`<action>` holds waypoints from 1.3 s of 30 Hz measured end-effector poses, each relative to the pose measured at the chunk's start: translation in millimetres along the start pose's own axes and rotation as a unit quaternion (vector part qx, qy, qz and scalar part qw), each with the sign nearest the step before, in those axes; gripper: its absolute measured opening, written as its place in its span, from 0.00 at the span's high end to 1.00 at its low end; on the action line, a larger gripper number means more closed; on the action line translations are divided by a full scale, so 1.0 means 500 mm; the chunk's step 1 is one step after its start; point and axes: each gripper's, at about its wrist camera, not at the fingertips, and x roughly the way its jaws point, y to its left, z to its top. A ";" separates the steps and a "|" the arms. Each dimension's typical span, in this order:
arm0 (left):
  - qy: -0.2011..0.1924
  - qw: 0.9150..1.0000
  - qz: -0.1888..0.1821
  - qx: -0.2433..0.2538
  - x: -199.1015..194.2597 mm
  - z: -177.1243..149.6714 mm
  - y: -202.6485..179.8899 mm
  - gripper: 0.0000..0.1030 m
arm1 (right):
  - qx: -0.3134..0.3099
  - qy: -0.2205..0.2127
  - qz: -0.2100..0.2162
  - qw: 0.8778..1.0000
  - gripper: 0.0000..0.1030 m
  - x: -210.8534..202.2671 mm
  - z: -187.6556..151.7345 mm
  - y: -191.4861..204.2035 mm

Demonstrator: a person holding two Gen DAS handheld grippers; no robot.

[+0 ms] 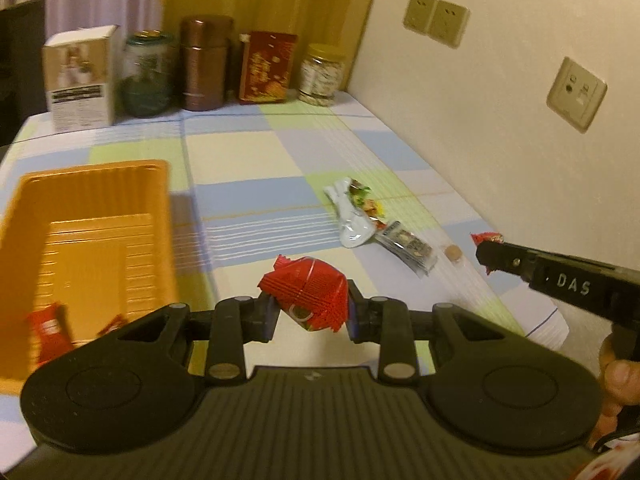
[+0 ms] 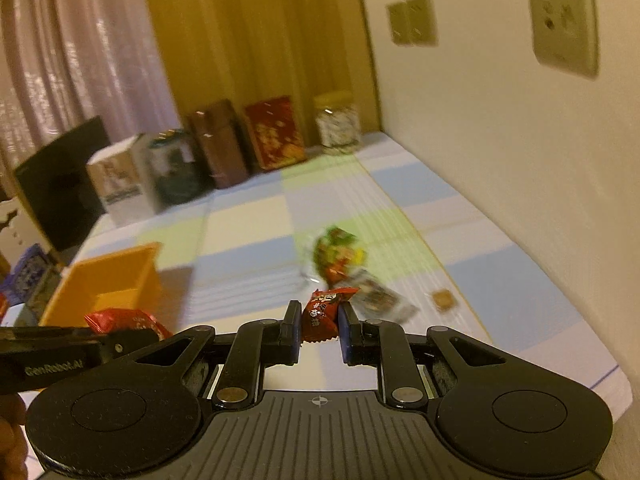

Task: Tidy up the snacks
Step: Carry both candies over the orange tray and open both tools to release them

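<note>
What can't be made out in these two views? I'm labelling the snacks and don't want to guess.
- Orange tray, left wrist view: the gripper body hides its near end; the red packets inside are blurred and partly covered.
- Small red packet, right wrist view: print too small to read.
- Loose packets on the cloth, right wrist view: motion-blurred, kinds unclear.
- Small brown piece, left wrist view: too small to identify.

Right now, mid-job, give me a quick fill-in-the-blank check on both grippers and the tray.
1. The left gripper is shut on a large ____ snack packet.
2. The right gripper grips a small red ____.
3. The tray is coloured ____.
4. The tray already holds ____-wrapped snacks.

Answers: red; candy; orange; red
</note>
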 end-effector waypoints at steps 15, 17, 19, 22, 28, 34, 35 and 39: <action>-0.026 0.996 0.074 -0.048 -0.151 -0.030 0.142 0.72 | -0.054 0.019 0.082 0.995 0.81 -0.005 -0.022 0.192; -0.029 0.995 0.082 -0.054 -0.163 -0.033 0.162 0.72 | -0.061 0.021 0.089 0.994 0.81 -0.002 -0.025 0.213; -0.030 0.994 0.088 -0.059 -0.171 -0.034 0.179 0.72 | -0.067 0.025 0.096 0.993 0.81 0.004 -0.027 0.232; -0.033 0.993 0.096 -0.065 -0.181 -0.036 0.208 0.72 | -0.076 0.029 0.103 0.991 0.81 0.015 -0.029 0.257; -0.032 0.991 0.111 -0.073 -0.183 -0.037 0.256 0.72 | -0.091 0.036 0.114 0.989 0.81 0.039 -0.030 0.293; -0.025 0.990 0.118 -0.076 -0.162 -0.029 0.299 0.72 | -0.105 0.043 0.129 0.985 0.81 0.076 -0.028 0.326; -0.024 0.990 0.119 -0.077 -0.158 -0.027 0.306 0.72 | -0.108 0.044 0.131 0.985 0.81 0.081 -0.028 0.332; -0.021 0.989 0.123 -0.079 -0.141 -0.016 0.333 0.72 | -0.118 0.048 0.139 0.982 0.81 0.112 -0.027 0.352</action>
